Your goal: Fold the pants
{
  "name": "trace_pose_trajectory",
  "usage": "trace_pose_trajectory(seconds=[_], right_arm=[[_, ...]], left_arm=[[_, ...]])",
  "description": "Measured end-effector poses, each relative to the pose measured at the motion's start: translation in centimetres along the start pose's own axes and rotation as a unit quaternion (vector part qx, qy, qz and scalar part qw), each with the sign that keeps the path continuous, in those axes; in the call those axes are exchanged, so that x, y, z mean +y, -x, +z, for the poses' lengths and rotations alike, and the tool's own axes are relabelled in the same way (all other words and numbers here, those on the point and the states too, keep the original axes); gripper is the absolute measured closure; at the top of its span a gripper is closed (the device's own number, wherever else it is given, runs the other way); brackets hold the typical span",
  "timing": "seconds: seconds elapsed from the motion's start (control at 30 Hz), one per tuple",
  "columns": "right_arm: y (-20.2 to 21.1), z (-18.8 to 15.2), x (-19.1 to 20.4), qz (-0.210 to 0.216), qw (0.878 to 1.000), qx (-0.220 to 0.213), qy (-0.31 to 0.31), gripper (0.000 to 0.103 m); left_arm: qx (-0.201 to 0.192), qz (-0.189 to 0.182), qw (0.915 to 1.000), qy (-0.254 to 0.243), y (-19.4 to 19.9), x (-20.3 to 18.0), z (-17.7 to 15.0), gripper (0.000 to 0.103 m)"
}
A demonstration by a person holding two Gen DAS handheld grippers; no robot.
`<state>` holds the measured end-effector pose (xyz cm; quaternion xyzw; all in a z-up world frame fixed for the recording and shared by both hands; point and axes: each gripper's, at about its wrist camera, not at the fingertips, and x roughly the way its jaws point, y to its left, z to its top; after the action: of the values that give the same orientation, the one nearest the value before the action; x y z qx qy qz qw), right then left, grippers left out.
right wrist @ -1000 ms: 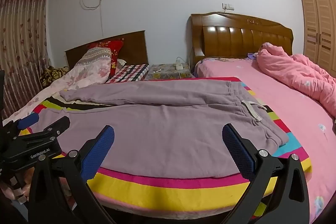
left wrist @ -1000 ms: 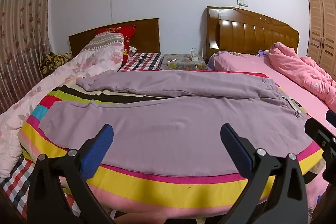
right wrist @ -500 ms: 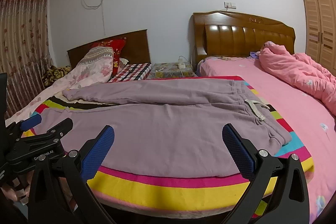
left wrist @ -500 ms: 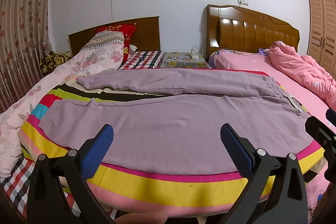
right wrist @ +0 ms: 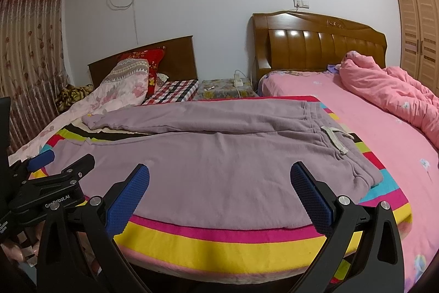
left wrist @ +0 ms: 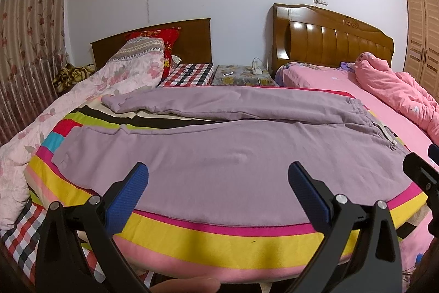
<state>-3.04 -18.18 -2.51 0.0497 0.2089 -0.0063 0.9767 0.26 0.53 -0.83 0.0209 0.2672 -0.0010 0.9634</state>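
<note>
Lilac sweatpants [left wrist: 219, 150] [right wrist: 219, 153] lie flat across a striped blanket [left wrist: 219, 240] [right wrist: 219, 240]. Their waistband with a pale drawstring [right wrist: 336, 137] is at the right, the two legs reaching left with a gap between them. My left gripper [left wrist: 218, 191] hangs open just short of the near leg's front edge, holding nothing. My right gripper [right wrist: 219, 191] is open too, before the same edge nearer the waist. The left gripper also shows at the left edge of the right wrist view [right wrist: 55, 166].
A pink bed [right wrist: 384, 144] with a crumpled pink duvet [right wrist: 389, 95] lies to the right. Behind stand two wooden headboards, a floral nightstand [left wrist: 241, 74] with a power strip, pillows and a floral quilt [left wrist: 120, 78]. Curtains hang at the left, a wardrobe [right wrist: 419, 29] at the right.
Both views have dropped and shifted slightly; the pants sit a little higher in frame. The pants themselves have not moved and both grippers stay open.
</note>
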Motion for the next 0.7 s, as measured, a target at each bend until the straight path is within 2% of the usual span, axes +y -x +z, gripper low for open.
trace_pose_trajectory(seconds=[0.7], right_arm=[[0.05, -0.19, -0.38, -0.005, 1.0, 0.003, -0.008, 0.004]], left_arm=[[-0.005, 0.003, 1.0, 0.0, -0.2, 0.11, -0.42, 0.001]])
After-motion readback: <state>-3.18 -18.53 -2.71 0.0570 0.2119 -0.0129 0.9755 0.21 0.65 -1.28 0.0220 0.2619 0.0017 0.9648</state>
